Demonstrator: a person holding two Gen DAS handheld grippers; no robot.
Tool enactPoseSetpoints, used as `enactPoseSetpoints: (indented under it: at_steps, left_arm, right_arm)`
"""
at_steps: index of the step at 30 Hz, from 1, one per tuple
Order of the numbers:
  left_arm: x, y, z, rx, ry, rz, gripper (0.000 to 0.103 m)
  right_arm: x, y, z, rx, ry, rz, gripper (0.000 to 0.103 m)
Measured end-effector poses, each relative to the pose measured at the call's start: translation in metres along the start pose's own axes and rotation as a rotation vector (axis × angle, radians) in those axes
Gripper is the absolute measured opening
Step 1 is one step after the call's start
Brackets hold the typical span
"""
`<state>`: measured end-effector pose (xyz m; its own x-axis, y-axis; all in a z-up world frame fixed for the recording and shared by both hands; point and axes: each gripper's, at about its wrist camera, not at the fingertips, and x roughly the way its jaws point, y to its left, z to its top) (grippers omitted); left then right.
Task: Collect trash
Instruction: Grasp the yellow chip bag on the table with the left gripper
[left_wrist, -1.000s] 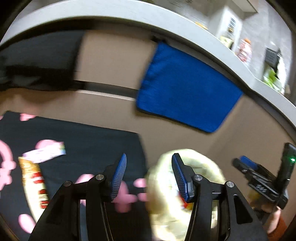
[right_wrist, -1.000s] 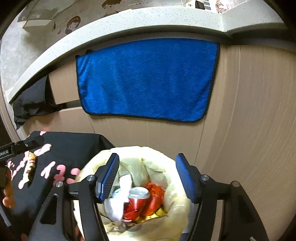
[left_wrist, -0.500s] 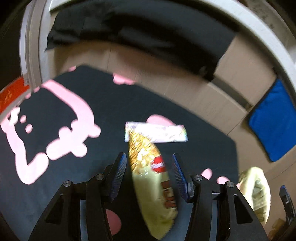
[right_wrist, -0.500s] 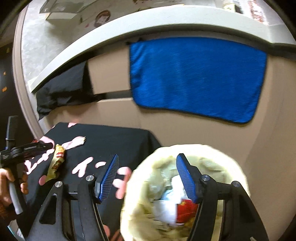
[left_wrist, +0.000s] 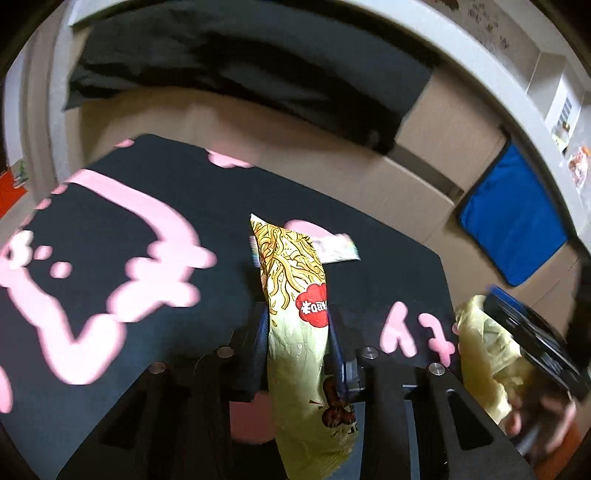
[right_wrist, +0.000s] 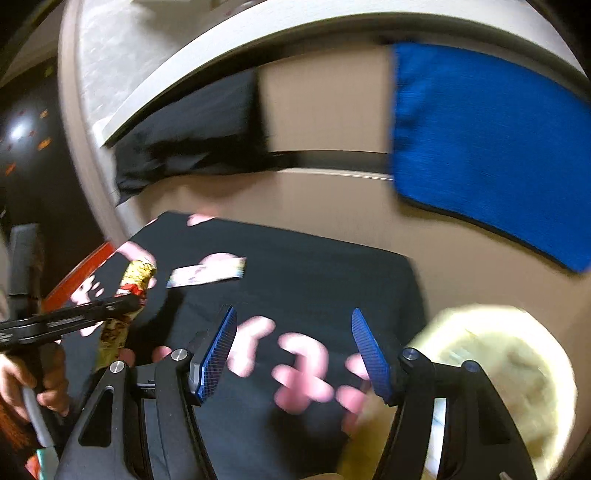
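The left gripper (left_wrist: 297, 332) is clamped on a yellow snack packet (left_wrist: 299, 332), its blue pads pressing the packet's middle from both sides. The packet is long and narrow, glossy pale yellow, printed with golden noodle strands at its top end, a red cloud-shaped label with white lettering at the grip, and a dark brown figure lower down. It stands raised above a black mat (left_wrist: 129, 206) patterned with pink shapes. A small flat white wrapper (left_wrist: 338, 251) lies on the mat just behind the packet. The right gripper (right_wrist: 295, 347) hangs over the mat with its blue-padded fingers well apart, holding nothing. A bin lined with a yellowish bag (right_wrist: 517, 369) sits beside the mat's edge. A blue towel (right_wrist: 491, 147) hangs on the beige cabinet front behind.
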<state>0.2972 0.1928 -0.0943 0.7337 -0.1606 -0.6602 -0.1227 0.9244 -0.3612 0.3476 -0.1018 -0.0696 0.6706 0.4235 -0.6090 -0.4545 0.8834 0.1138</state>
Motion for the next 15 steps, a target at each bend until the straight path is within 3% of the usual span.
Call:
enactPoseSetpoints:
  at_steps: [8,15]
  left_arm:
    - [-0.044,0.080,0.005,-0.080,-0.031,0.074,0.031]
    - [-0.047,0.121,-0.005,-0.136,-0.001,0.099,0.032]
  right_arm:
    - [0.125,0.069,0.052,-0.147,0.142,0.252,0.062]
    - [0.210,0.097,0.074,-0.264,0.253,0.270,0.062]
